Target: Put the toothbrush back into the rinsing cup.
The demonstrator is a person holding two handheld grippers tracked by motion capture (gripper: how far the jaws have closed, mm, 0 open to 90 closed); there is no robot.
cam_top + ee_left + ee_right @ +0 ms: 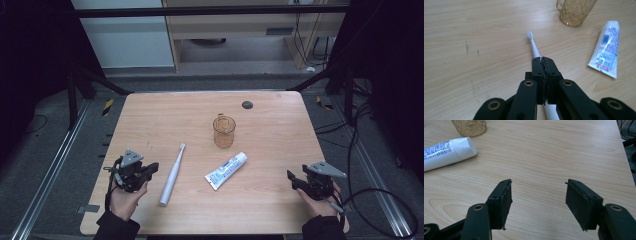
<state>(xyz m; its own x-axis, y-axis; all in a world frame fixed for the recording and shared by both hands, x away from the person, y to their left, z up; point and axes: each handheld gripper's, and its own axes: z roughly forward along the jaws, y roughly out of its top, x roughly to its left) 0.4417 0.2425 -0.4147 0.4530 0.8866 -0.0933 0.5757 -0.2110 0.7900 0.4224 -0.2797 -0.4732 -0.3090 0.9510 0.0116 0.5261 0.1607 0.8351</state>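
High view shows us our left hand-held gripper (152, 168) with jaws pressed together, empty, just beside the white toothbrush (172, 175) lying flat on the counter (280, 130). Our right hand-held gripper (291, 176) gapes wide, holding nothing; the toothpaste tube (226, 170) lies between both, a cup (224, 131) beyond.

Looks like a lab recording setup, not anyone's home. A bare wooden table (280, 150) is sitting inside a black metal frame (200, 11), black curtains (30, 60) are hanging left and right, and cables (360, 150) are trailing over grey carpet (50, 150).
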